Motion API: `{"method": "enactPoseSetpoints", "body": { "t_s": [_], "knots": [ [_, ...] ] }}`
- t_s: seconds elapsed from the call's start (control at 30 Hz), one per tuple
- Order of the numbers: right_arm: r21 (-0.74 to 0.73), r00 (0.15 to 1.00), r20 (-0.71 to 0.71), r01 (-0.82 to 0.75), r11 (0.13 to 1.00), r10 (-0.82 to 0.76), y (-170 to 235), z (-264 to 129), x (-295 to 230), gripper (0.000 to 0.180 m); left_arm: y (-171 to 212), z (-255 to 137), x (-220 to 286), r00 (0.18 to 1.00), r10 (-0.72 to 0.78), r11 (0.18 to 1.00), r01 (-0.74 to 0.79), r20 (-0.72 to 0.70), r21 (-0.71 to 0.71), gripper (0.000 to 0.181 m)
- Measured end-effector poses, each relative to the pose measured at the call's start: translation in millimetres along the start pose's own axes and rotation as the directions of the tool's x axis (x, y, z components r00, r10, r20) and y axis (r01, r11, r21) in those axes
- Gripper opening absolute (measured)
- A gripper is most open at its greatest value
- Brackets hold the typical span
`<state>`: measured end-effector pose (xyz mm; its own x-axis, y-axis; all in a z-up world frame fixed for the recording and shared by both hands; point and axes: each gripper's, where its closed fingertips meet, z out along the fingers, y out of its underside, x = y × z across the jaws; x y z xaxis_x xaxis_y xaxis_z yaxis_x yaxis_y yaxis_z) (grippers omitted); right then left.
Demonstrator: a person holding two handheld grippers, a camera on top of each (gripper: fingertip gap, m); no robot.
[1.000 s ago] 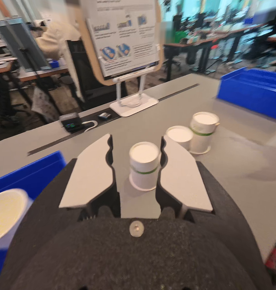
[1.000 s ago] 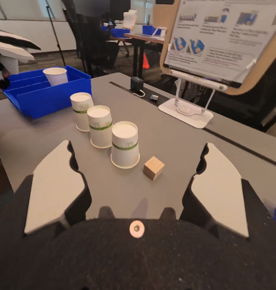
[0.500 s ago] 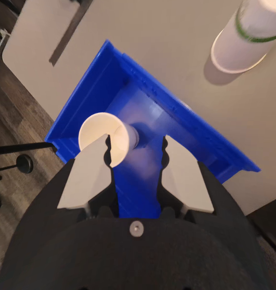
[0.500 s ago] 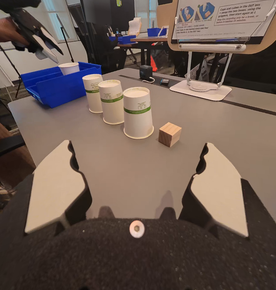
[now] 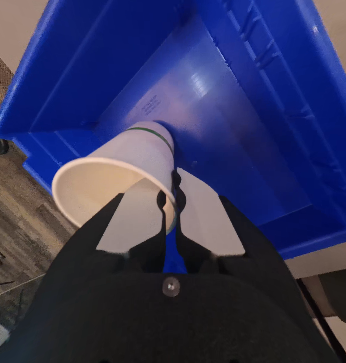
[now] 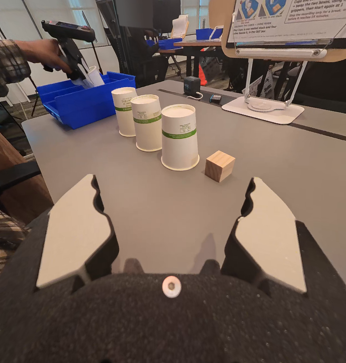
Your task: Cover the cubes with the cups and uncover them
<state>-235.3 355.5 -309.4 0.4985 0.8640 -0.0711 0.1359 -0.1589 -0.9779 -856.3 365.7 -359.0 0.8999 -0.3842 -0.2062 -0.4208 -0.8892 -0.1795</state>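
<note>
Over at the table's (image 6: 246,157) ten o'clock corner sits a blue bin (image 6: 85,106), where the left gripper (image 5: 173,193) pinches the wall of an upright paper cup (image 5: 133,157), one finger inside. Three inverted cups (image 6: 179,137) run in a row toward eleven o'clock. At one o'clock of the wide-spread, empty right gripper (image 6: 173,198) lies an uncovered wooden cube (image 6: 219,166), just beside the nearest cup.

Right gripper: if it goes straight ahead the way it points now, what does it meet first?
Probably the nearest upside-down cup, just ahead of the open right gripper; the wooden cube sits slightly right of that line. Depth is uncertain.
</note>
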Motion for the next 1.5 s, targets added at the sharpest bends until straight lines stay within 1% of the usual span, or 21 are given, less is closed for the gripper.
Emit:
{"method": "enactPoseSetpoints", "body": {
  "t_s": [0.03, 0.13, 0.2, 0.27, 0.33, 0.4, 0.5, 0.6, 0.7, 0.83, 0.9, 0.97, 1.1, 1.2, 1.23, 1.27, 1.33, 1.37, 1.43, 1.47, 1.5],
  "knots": [
    [0.001, 1.0, 0.0, 0.003, 1.0, -0.003, 0, -1, 0, 0.136, 1, -2, -1, 1.0, -0.016, 1.0, 0.016, -0.008, 0.013, 0.003],
    [0.007, 1.0, 0.013, -0.005, 1.0, 0.005, -1, -3, -4, 0.135, 0, -18, -4, 0.996, -0.082, 0.992, 0.086, -0.042, 0.09, 0.003],
    [0.02, 1.0, 0.027, -0.012, 1.0, 0.011, -4, -5, -8, 0.133, -9, -41, -3, 0.991, -0.118, 0.972, 0.129, -0.067, 0.196, 0.003],
    [0.037, 0.999, 0.042, -0.018, 0.999, 0.016, -9, -5, -11, 0.133, -27, -74, 7, 0.983, -0.135, 0.925, 0.17, -0.124, 0.341, 0.003],
    [0.066, 0.997, 0.076, -0.027, 0.997, 0.022, -19, -4, -16, 0.133, -53, -116, 28, 0.97, -0.11, 0.841, 0.206, -0.215, 0.5, 0.003],
    [0.105, 0.991, 0.137, -0.021, 0.994, 0.007, -33, 0, -24, 0.133, -80, -158, 61, 0.946, -0.037, 0.731, 0.245, -0.323, 0.636, 0.002],
    [0.166, 0.972, 0.223, 0.032, 0.986, -0.07, -58, 12, -36, 0.133, -116, -207, 126, 0.874, 0.127, 0.587, 0.314, -0.468, 0.746, 0.002],
    [0.21, 0.948, 0.283, 0.085, 0.974, -0.144, -83, 29, -45, 0.132, -144, -229, 202, 0.763, 0.333, 0.504, 0.353, -0.554, 0.788, 0.003],
    [0.224, 0.918, 0.353, 0.103, 0.969, -0.179, -103, 48, -58, 0.131, -161, -238, 273, 0.623, 0.512, 0.445, 0.396, -0.591, 0.803, 0.002],
    [0.181, 0.884, 0.425, 0.13, 0.975, -0.197, -115, 70, -71, 0.127, -169, -237, 345, 0.42, 0.661, 0.447, 0.444, -0.621, 0.777, 0.002],
    [0.15, 0.872, 0.447, 0.148, 0.978, -0.2, -115, 79, -75, 0.125, -171, -236, 367, 0.351, 0.697, 0.456, 0.455, -0.625, 0.765, 0.002],
    [0.123, 0.858, 0.476, 0.152, 0.981, -0.193, -115, 84, -80, 0.123, -172, -232, 383, 0.308, 0.716, 0.469, 0.453, -0.627, 0.758, 0.002],
    [0.082, 0.828, 0.531, 0.16, 0.984, -0.179, -110, 91, -89, 0.114, -174, -220, 400, 0.278, 0.725, 0.487, 0.44, -0.63, 0.754, 0.003],
    [0.033, 0.822, 0.55, 0.155, 0.987, -0.147, -103, 98, -89, 0.109, -174, -219, 406, 0.228, 0.733, 0.497, 0.464, -0.64, 0.734, 0.002],
    [0.019, 0.815, 0.563, 0.15, 0.988, -0.135, -101, 99, -91, 0.103, -173, -219, 408, 0.212, 0.737, 0.497, 0.473, -0.642, 0.727, 0.002],
    [0.014, 0.794, 0.595, 0.146, 0.989, -0.125, -100, 97, -94, 0.087, -174, -218, 409, 0.207, 0.735, 0.499, 0.48, -0.646, 0.722, 0.003],
    [-0.018, 0.796, 0.6, 0.12, 0.993, -0.085, -100, 97, -92, 0.086, -176, -217, 408, 0.202, 0.729, 0.498, 0.5, -0.655, 0.708, 0.004],
    [-0.039, 0.8, 0.595, 0.125, 0.991, -0.078, -100, 96, -90, 0.086, -176, -219, 407, 0.196, 0.724, 0.499, 0.515, -0.662, 0.698, 0.011],
    [-0.053, 0.812, 0.576, 0.147, 0.988, -0.09, -105, 92, -82, 0.086, -180, -222, 396, 0.218, 0.692, 0.489, 0.559, -0.688, 0.669, 0.036],
    [-0.061, 0.821, 0.563, 0.153, 0.986, -0.092, -110, 88, -76, 0.086, -180, -223, 388, 0.25, 0.676, 0.471, 0.577, -0.693, 0.667, 0.045],
    [-0.083, 0.838, 0.538, 0.164, 0.983, -0.094, -116, 84, -67, 0.086, -180, -223, 379, 0.295, 0.664, 0.443, 0.585, -0.687, 0.679, 0.048]
  ]
}}
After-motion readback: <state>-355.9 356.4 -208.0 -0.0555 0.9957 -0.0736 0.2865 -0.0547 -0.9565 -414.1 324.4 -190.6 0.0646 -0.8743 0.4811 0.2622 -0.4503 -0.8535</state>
